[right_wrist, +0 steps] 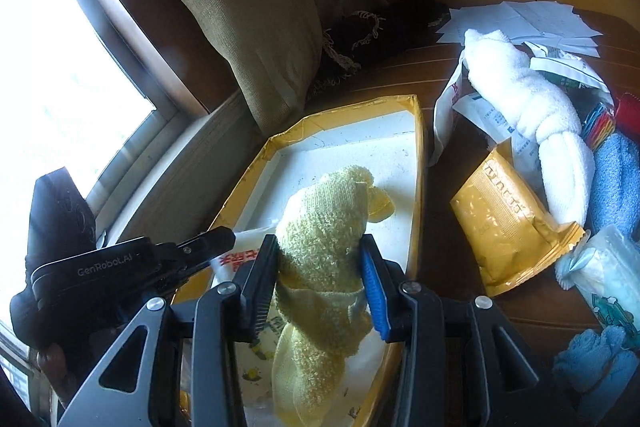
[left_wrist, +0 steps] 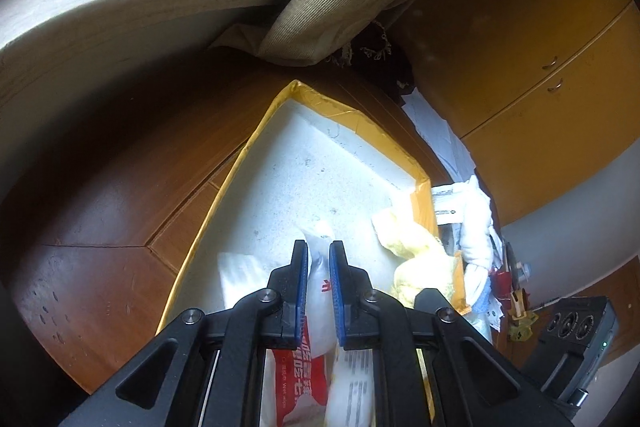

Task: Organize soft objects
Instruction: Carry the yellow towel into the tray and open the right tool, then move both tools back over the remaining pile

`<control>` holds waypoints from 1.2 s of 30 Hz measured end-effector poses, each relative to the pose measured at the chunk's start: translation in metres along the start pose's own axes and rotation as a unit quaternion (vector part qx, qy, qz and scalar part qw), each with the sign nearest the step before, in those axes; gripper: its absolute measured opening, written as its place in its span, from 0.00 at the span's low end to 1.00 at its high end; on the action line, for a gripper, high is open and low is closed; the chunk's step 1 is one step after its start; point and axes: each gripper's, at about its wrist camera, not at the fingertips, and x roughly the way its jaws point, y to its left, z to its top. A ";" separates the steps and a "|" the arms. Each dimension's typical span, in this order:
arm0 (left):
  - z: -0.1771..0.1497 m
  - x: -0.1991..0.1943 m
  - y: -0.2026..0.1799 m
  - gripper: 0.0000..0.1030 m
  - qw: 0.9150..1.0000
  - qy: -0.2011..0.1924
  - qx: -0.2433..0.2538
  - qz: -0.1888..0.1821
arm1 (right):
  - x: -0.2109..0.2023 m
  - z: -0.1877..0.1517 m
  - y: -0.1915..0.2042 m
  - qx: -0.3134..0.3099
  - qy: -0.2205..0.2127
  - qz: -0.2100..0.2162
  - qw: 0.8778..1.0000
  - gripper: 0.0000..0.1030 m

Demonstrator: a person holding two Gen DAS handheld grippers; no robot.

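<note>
My left tool (left_wrist: 319, 255) pinches a wipes packet (left_wrist: 316, 291), my right tool (right_wrist: 320, 251) clamps the yellow towel (right_wrist: 324, 223); letting go early could drape either over the tray (right_wrist: 418, 147) rim.

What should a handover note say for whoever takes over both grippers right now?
Left gripper: shut on a white wet-wipes pack over the tray.
Right gripper: fingers clamp the yellow towel over the tray.
Yellow-rimmed tray: white floor mostly bare at the far end.
Done: nothing seen released yet.
Left on the table beside the tray: white towel, yellow pouch, blue cloth, tissue pack.
</note>
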 end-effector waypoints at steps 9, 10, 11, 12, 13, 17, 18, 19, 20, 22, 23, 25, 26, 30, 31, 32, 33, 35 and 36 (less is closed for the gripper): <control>-0.009 0.002 0.000 0.15 1.000 -0.003 0.010 0.026 | 0.000 -0.004 0.006 -0.014 0.007 -0.005 1.000 0.41; -0.009 0.001 -0.003 0.24 0.999 -0.006 0.017 0.032 | 0.001 -0.004 0.007 -0.013 0.008 -0.003 1.000 0.42; -0.010 0.000 -0.005 0.38 0.999 -0.011 0.025 0.041 | -0.001 -0.004 0.008 -0.013 0.007 0.003 1.000 0.45; -0.012 -0.003 -0.007 0.41 0.998 -0.018 0.029 0.046 | -0.004 -0.004 0.009 -0.014 0.004 0.005 1.000 0.47; -0.013 -0.005 -0.009 0.49 0.998 -0.023 0.033 0.045 | -0.008 -0.005 0.010 -0.017 -0.002 0.003 1.000 0.52; -0.023 -0.017 -0.024 0.61 0.995 -0.047 0.061 0.064 | -0.029 -0.009 0.011 -0.013 -0.015 0.011 1.000 0.57; -0.026 -0.021 -0.029 0.62 0.993 -0.055 0.073 0.070 | -0.034 -0.012 0.011 -0.013 -0.018 0.016 1.000 0.57; -0.030 -0.025 -0.034 0.62 0.991 -0.066 0.085 0.079 | -0.041 -0.015 0.011 -0.015 -0.022 0.021 0.999 0.57; -0.034 -0.030 -0.039 0.64 0.989 -0.075 0.095 0.088 | -0.048 -0.017 0.010 -0.019 -0.026 0.024 0.999 0.58; -0.042 -0.037 -0.050 0.67 0.985 -0.088 0.113 0.095 | -0.063 -0.024 0.005 -0.026 -0.035 0.026 0.999 0.58; -0.047 -0.040 -0.056 0.68 0.984 -0.088 0.121 0.094 | -0.069 -0.027 0.004 -0.030 -0.038 0.027 0.998 0.58; -0.056 -0.045 -0.068 0.68 0.984 -0.084 0.133 0.083 | -0.080 -0.031 -0.002 -0.035 -0.041 0.026 0.998 0.58; -0.060 -0.047 -0.075 0.68 0.984 -0.079 0.139 0.073 | -0.088 -0.033 -0.007 -0.032 -0.046 0.026 0.998 0.58; -0.077 -0.051 -0.099 0.76 0.985 -0.069 0.151 0.046 | -0.108 -0.037 -0.029 -0.016 -0.053 0.022 0.998 0.58; -0.082 -0.051 -0.106 0.77 0.984 -0.069 0.157 0.045 | -0.110 -0.039 -0.034 -0.009 -0.052 0.021 0.998 0.58; -0.086 -0.051 -0.111 0.77 0.983 -0.068 0.164 0.042 | -0.112 -0.041 -0.041 0.000 -0.049 0.018 0.999 0.58; -0.091 -0.050 -0.116 0.77 0.982 -0.065 0.171 0.038 | -0.116 -0.044 -0.048 0.009 -0.047 0.015 0.999 0.58; -0.099 -0.050 -0.122 0.79 0.981 -0.061 0.182 0.019 | -0.124 -0.049 -0.057 0.017 -0.051 0.009 0.999 0.58; -0.103 -0.051 -0.124 0.80 0.982 -0.057 0.180 0.007 | -0.127 -0.051 -0.061 0.018 -0.053 0.003 0.998 0.58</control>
